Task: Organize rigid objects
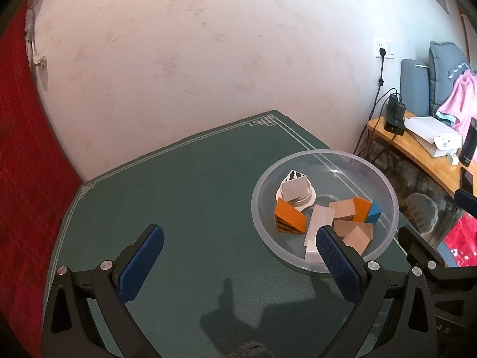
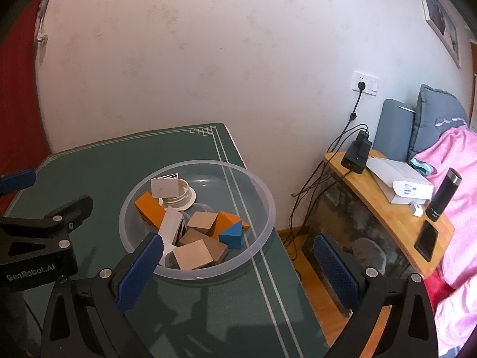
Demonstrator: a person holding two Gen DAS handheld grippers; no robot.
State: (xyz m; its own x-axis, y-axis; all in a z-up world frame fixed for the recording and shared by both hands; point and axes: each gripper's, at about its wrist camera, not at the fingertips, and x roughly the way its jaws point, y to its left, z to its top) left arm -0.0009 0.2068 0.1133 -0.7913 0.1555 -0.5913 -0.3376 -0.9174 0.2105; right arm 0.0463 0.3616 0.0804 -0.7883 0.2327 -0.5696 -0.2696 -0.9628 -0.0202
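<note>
**Blocks gathered in the clear bowl, both grippers held open and empty**

The left gripper is being held above the green mat, its jaws spread wide with nothing between them. The clear plastic bowl is being seen just ahead and to the right of it; the right blue pad is overlapping the bowl's near rim in the left wrist view, though contact cannot be told. The right gripper is likewise being held wide open and empty, with its left pad overlapping the bowl's near rim and its right pad out past the table's edge, over the wooden floor.

The bowl is being shown as round, translucent and smooth-walled, resting on the finely woven mat with pale border lines. Rigid pieces are being held inside it: an orange wedge with black stripes on one face, a blue triangular block, several plain tan wooden blocks with flat faces, a pale rectangular block, and a white ribbed round lid with a whitish triangular prism leaning on it. The pieces are being piled loosely, touching one another.
</note>
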